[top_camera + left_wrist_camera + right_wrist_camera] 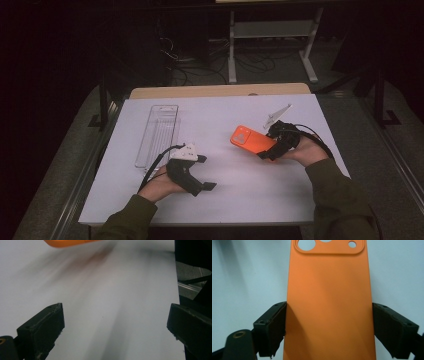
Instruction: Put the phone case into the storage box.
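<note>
white table top (240, 195), dark room around it. orange phone case (251, 140) lies right of centre, camera-cutout end pointing away toward the far left, back face up.

right gripper (272, 148): held in the person's right hand (306, 150), set at the near end of the case. in the right gripper view the orange phone case (329, 302) runs up between the two black jaws; left jaw touches the case's long edge, right jaw sits at the opposite edge with perhaps a hairline gap, hard to judge at this angle. jaws read as clamped across the case's width. three cutout holes show at the top of the case.

left gripper (207, 172): held in the left hand (160, 186), near the front left of the table, well apart from the case. in the left gripper view its jaws stand wide apart with bare table between them; gripping nothing. a sliver of the orange case (67, 242) shows at the top edge.

clear plastic tray (157, 134) lies lengthwise on the left part of the table, beyond the left gripper. grey three-cornered plate (276, 116) rises just behind the right gripper.
</note>
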